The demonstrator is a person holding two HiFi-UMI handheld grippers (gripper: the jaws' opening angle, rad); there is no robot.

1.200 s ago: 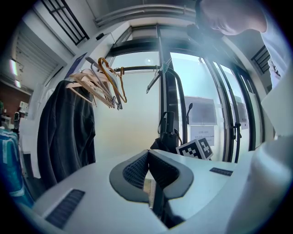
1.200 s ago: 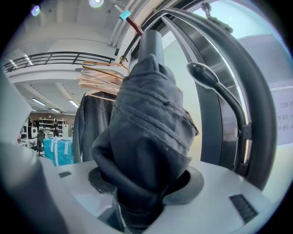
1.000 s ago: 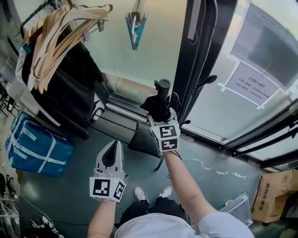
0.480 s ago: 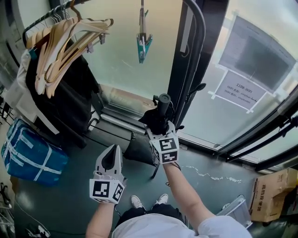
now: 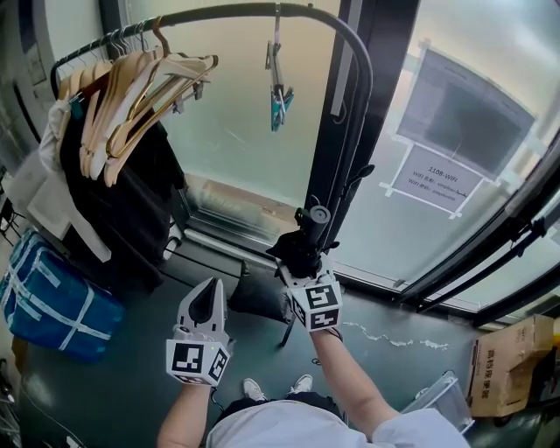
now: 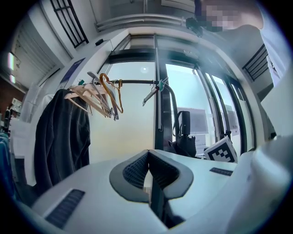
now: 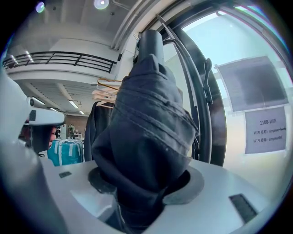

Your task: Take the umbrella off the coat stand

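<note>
My right gripper (image 5: pixel 303 262) is shut on the folded black umbrella (image 5: pixel 300 243), which it holds upright with the round handle end (image 5: pixel 319 214) on top. The umbrella stands just in front of the coat stand's black end post (image 5: pixel 350 131); I cannot tell whether they touch. In the right gripper view the umbrella's bunched fabric (image 7: pixel 146 137) fills the space between the jaws of the right gripper (image 7: pixel 142 192). My left gripper (image 5: pixel 210 290) hangs lower left of the umbrella, shut on nothing; in the left gripper view the pads of the left gripper (image 6: pixel 147 171) meet, and the umbrella (image 6: pixel 184 137) shows beyond.
Wooden hangers (image 5: pixel 131 87) and a black coat (image 5: pixel 122 201) hang on the stand's rail (image 5: pixel 254 12) at left, a teal clip (image 5: pixel 278 98) further right. A blue bag (image 5: pixel 52 297) and a dark bag (image 5: pixel 258 297) sit on the floor. Glass wall with a paper sign (image 5: pixel 435 186); cardboard box (image 5: pixel 516 367).
The right gripper has carried the umbrella along, and both sit lower in the head view. The left gripper has risen slightly. The head view has tilted up, showing the stand's curved rail.
</note>
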